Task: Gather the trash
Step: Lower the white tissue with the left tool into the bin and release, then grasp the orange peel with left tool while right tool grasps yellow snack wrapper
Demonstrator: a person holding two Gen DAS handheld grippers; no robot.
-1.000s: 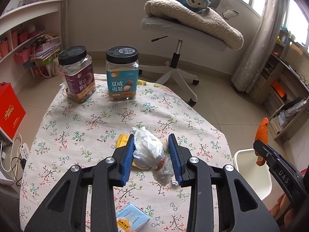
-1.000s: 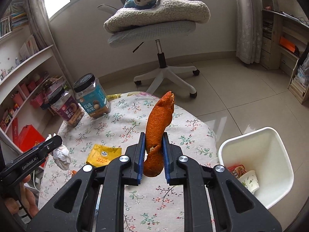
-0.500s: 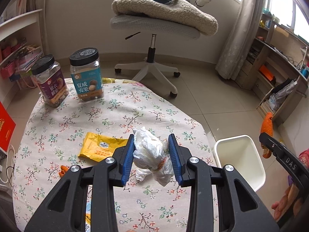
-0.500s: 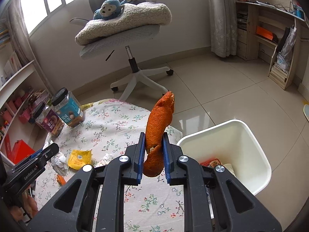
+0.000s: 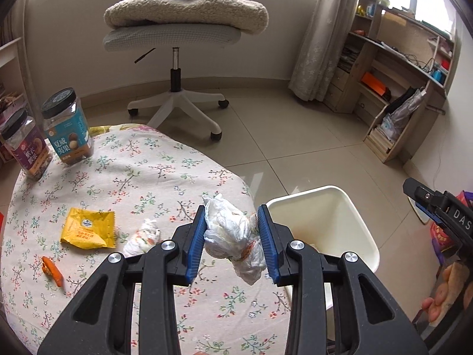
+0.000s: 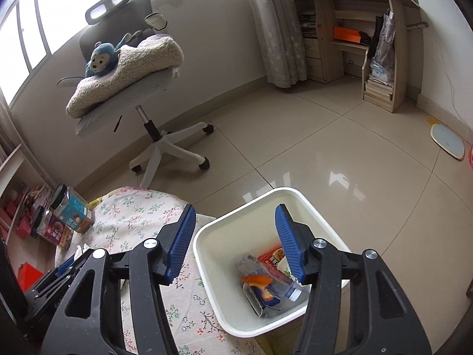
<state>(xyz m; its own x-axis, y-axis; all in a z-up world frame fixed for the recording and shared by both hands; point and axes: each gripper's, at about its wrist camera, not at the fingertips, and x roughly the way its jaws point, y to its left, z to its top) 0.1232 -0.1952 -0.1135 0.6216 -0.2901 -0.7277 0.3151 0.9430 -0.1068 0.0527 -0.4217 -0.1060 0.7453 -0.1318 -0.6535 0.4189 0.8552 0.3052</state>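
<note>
My left gripper is shut on a crumpled white tissue wad, held above the right edge of the floral table, beside the white bin. My right gripper is open and empty above the white bin. The orange peel lies inside the bin on a clear bottle and wrappers. On the table lie a yellow wrapper, a small tissue wad and a small orange peel bit.
Two snack jars stand at the table's far left. An office chair with a blanket and plush monkey stands behind the table. Wooden shelves line the right wall. A scale lies on the tiled floor.
My right gripper moved over the bin, opened and let go of the orange peel, which now lies in the bin. My left gripper carried the tissue wad right toward the bin.
</note>
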